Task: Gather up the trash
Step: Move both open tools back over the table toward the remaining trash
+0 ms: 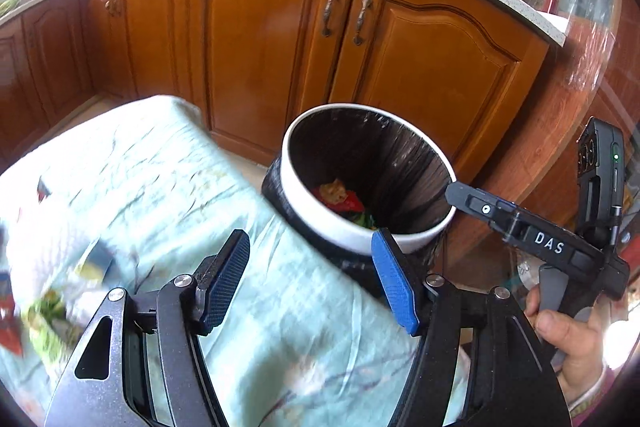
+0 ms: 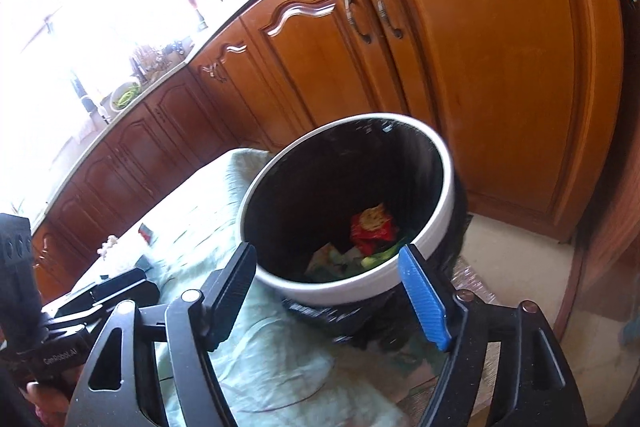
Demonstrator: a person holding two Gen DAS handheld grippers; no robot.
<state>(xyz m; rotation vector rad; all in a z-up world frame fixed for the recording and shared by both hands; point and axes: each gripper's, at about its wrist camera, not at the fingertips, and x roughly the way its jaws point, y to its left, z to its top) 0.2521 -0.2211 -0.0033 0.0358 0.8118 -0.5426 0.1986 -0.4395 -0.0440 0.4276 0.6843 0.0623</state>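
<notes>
Both our left tongs [image 1: 316, 279] and right tongs [image 2: 332, 297] gape empty near the bin [image 2: 444, 203], where light, crumpled wrappers [image 2: 374, 229] lie; we'd pinch leftover scraps [image 1: 48, 315] softly by an edge.

The trash bin [image 2: 436, 227] is round w/ a white rim and a black bag inside. It stands upright on the floor, right by the bench edge and in front of the brown cupboards. Trash sits at the bottom, toward 5 o'clock: a crumpled red wrapper [image 2: 374, 229] w/ a yellow bit on top, plus green scraps [image 2: 380, 254] at its 6 o'clock, touching it.
</notes>
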